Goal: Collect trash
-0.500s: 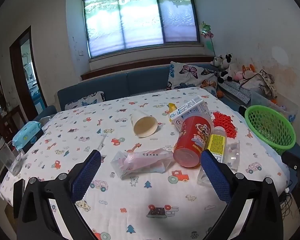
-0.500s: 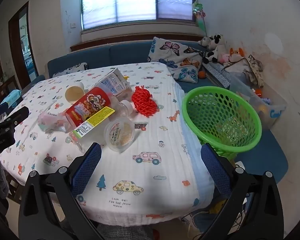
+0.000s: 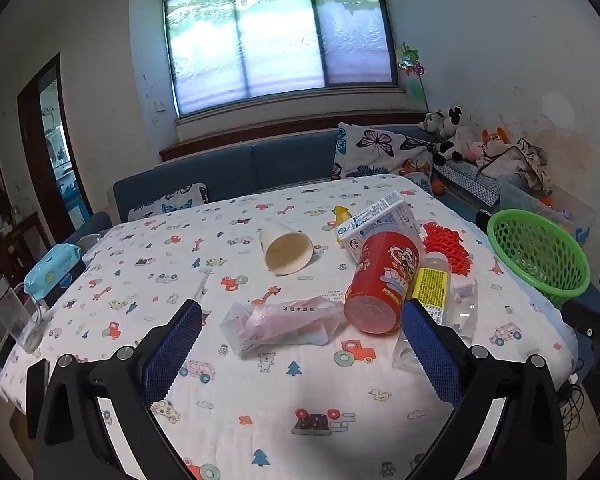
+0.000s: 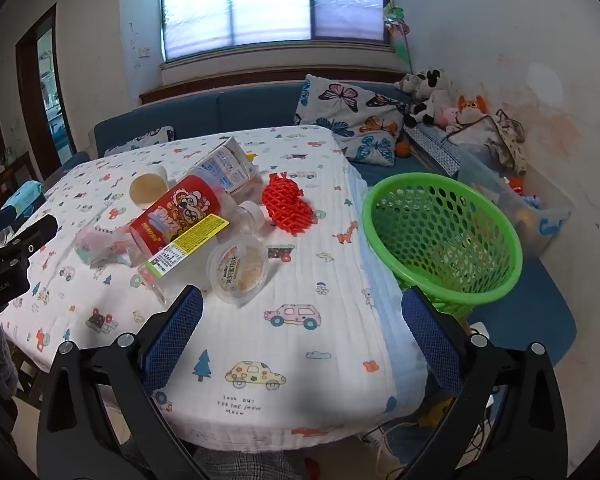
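Trash lies on the table with the printed cloth [image 3: 284, 412]: a pink plastic wrapper [image 3: 280, 322], a red snack can [image 3: 384, 280] on its side, a paper cup [image 3: 286, 250], a milk carton [image 3: 380, 218], a clear bottle with a yellow label [image 4: 192, 242], a clear lidded cup [image 4: 238, 268] and red foam netting [image 4: 286, 204]. A green basket [image 4: 440, 240] stands off the table's right edge. My left gripper [image 3: 300, 334] hangs open just short of the wrapper. My right gripper [image 4: 302, 322] is open above the near right corner, with nothing between its fingers.
A blue sofa with butterfly cushions [image 3: 384, 152] runs behind the table. Plush toys [image 3: 456, 136] and a clear bin sit at the right wall. A wipes pack [image 3: 54, 266] and a glass bottle [image 3: 12, 316] stand at the table's left end. The left gripper's body [image 4: 8, 264] shows at the right view's left edge.
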`<state>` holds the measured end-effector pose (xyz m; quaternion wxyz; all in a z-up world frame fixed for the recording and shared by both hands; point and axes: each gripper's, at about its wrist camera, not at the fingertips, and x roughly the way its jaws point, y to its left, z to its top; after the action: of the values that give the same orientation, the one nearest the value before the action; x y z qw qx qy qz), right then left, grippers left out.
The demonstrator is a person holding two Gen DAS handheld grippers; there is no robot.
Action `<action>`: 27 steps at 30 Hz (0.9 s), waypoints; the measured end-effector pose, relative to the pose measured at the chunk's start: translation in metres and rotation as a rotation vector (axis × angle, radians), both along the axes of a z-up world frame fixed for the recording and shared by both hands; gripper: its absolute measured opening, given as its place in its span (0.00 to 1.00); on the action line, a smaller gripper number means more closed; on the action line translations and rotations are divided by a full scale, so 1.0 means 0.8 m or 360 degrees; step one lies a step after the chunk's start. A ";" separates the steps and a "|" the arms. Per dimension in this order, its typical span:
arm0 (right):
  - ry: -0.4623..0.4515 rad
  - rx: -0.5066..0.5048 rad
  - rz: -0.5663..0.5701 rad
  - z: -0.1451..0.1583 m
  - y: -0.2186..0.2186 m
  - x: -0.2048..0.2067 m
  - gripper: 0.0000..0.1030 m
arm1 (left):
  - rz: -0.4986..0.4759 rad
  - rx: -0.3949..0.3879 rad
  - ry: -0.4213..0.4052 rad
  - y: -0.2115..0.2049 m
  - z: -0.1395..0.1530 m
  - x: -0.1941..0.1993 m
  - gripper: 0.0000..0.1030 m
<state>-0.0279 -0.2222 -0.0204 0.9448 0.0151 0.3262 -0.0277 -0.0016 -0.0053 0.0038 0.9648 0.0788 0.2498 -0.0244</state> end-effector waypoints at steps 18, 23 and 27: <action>0.0013 -0.0003 0.0011 -0.005 0.007 0.002 0.96 | 0.0010 -0.0022 0.0014 0.009 -0.007 0.003 0.94; 0.0015 -0.0002 0.0013 -0.006 0.007 0.003 0.96 | 0.0011 -0.0022 0.0013 0.009 -0.008 0.003 0.94; 0.0014 -0.0002 0.0015 -0.006 0.007 0.002 0.96 | 0.0015 -0.0025 0.0019 0.010 -0.010 0.003 0.94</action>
<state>-0.0259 -0.2163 -0.0251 0.9434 0.0130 0.3305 -0.0236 0.0011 0.0025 -0.0040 0.9640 0.0700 0.2557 -0.0223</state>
